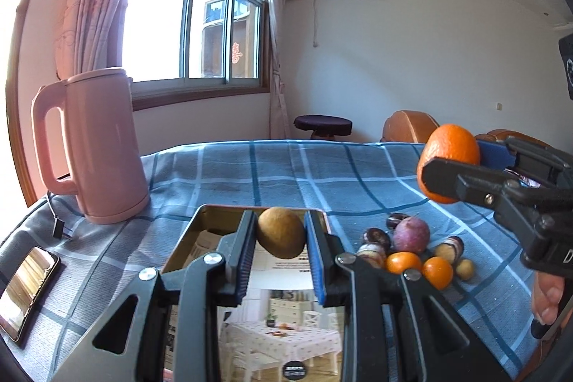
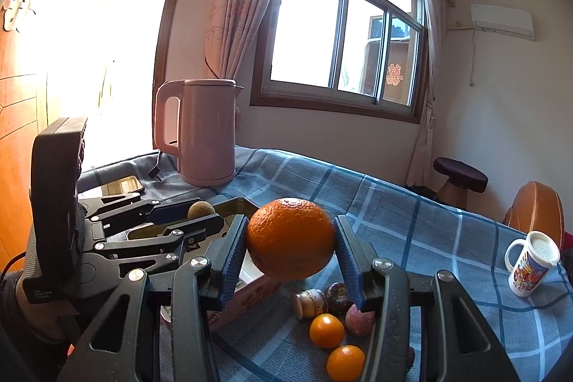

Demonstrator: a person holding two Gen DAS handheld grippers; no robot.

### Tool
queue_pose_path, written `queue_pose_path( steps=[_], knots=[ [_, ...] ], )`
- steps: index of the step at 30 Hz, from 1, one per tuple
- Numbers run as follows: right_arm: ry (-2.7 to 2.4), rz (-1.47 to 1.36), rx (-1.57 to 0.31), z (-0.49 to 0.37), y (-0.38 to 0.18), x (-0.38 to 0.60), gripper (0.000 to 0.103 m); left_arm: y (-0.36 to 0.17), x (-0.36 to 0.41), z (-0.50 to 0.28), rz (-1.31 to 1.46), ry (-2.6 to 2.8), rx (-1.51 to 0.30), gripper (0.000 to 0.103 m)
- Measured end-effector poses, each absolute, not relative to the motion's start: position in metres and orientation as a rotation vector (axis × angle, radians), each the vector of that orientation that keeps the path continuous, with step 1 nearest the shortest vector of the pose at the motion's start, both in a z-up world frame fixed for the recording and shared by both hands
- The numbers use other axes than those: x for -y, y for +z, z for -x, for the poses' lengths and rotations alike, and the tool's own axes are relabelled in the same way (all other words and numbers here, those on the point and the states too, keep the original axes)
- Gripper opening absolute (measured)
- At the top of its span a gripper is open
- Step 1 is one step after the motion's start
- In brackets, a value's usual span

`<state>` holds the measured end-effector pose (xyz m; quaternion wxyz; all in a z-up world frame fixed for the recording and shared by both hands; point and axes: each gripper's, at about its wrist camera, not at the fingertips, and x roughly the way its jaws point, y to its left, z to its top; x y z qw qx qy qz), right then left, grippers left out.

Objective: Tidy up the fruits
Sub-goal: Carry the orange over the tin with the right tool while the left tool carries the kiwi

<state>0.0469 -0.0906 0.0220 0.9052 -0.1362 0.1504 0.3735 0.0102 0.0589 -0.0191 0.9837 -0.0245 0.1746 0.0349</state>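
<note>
My left gripper (image 1: 281, 235) is shut on a brown kiwi (image 1: 281, 232) and holds it above an open metal tin (image 1: 186, 238) lined with printed paper. My right gripper (image 2: 290, 244) is shut on a large orange (image 2: 290, 238), held in the air to the right of the tin (image 2: 234, 204). The orange also shows in the left wrist view (image 1: 449, 162), as does the right gripper (image 1: 465, 163). The left gripper (image 2: 200, 213) with the kiwi (image 2: 200, 209) shows in the right wrist view. Loose fruits lie on the cloth: small oranges (image 1: 403, 262), a purple-red fruit (image 1: 411, 234), dark chestnut-like pieces (image 1: 376, 237).
A pink kettle (image 1: 104, 145) with its cord stands at the back left of the blue checked tablecloth (image 1: 286, 174). A phone (image 1: 25, 292) lies at the left edge. A white mug (image 2: 531, 265) stands at the right. A stool (image 1: 322, 124) and chairs stand beyond the table.
</note>
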Motion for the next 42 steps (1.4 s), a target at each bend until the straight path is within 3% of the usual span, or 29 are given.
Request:
queue_pose_path(
  steps=[16, 42],
  knots=[
    [0.847, 0.341, -0.387, -0.063, 0.013, 0.037, 0.05, -0.025, -0.093, -0.029, 0.029, 0.136, -0.443, 0.029],
    [0.847, 0.349, -0.625, -0.109, -0.051, -0.009, 0.05, -0.05, -0.12, -0.068, 0.024, 0.128, -0.649, 0.029]
  ],
)
